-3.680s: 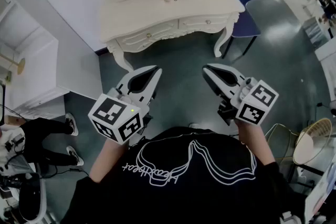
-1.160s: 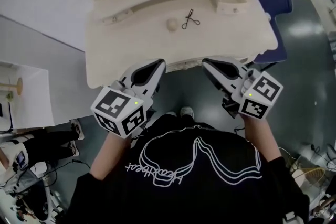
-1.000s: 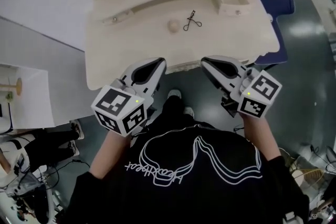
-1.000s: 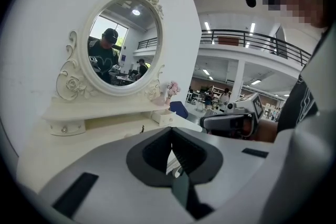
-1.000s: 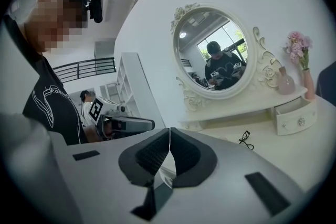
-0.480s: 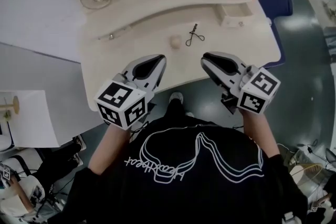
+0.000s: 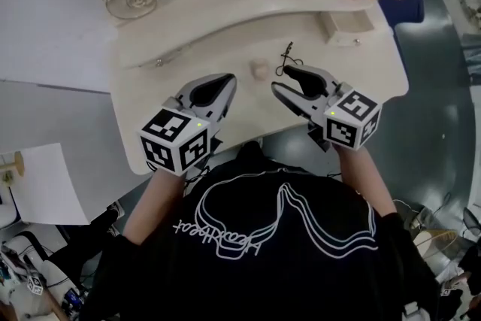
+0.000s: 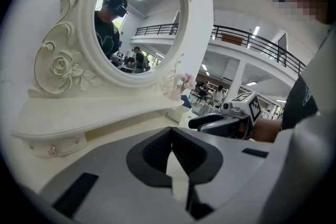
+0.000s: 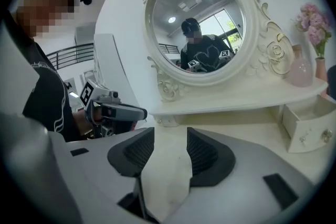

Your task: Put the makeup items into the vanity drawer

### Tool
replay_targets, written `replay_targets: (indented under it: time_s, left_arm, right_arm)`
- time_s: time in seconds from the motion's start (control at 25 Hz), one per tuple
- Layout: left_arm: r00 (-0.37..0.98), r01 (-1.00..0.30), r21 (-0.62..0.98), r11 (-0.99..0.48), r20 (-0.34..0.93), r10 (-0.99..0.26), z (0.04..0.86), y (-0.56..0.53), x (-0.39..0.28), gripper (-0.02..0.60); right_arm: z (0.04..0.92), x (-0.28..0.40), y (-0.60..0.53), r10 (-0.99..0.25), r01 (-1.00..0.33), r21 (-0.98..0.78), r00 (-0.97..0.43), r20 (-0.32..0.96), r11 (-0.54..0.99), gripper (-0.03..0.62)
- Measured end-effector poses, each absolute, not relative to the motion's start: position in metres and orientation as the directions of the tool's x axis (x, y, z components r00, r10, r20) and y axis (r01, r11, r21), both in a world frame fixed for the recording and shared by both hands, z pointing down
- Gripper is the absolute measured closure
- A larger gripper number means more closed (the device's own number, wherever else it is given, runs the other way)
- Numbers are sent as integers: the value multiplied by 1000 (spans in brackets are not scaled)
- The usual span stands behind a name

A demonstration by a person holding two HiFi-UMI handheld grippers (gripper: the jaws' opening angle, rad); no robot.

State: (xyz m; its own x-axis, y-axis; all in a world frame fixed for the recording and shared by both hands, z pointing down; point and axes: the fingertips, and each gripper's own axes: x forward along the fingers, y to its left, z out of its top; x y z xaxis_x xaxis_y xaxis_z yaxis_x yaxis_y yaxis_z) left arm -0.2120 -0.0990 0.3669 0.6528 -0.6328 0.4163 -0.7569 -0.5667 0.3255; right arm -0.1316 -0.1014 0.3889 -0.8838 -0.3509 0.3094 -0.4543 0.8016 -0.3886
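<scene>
A black eyelash curler [image 7: 288, 56] and a small beige puff [image 7: 258, 71] lie on the cream vanity top [image 7: 180, 71]. My right gripper [image 7: 282, 80] hovers just in front of the curler, its jaws opening with nothing between them; in the right gripper view [image 9: 170, 139] only bare tabletop shows in the gap. My left gripper [image 7: 227, 80] is shut and empty, just left of the puff and level with the right one. A small drawer [image 7: 342, 28] stands pulled out at the shelf's right end, the same drawer [image 9: 307, 126] seen open and side-on. Neither gripper view shows the two items.
An oval mirror [image 8: 136, 18] in a carved frame rises behind the raised shelf [image 7: 225, 7]. A pink vase with flowers [image 9: 307, 55] stands at the shelf's right end. A blue chair [image 7: 402, 7] sits beyond the vanity's right side. A white sheet [image 7: 45, 188] lies low on the left.
I have stepped up to the vanity, and both grippers now hang over its top. The right gripper's jaws have spread apart and it has moved toward the eyelash curler.
</scene>
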Motion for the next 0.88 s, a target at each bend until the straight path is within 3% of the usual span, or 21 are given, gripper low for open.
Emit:
replay_targets:
  time_s: [0.48, 0.88]
  left_arm:
    - [636, -771, 358, -526, 454, -624, 395, -121, -242, 578]
    - [623, -782, 383, -492, 483, -615, 414, -130, -251, 578]
  right_arm:
    - [482, -153, -135, -308, -532, -260, -752, 583, 806, 364]
    - [515, -164, -146, -293, -524, -170, -684, 668, 834, 378]
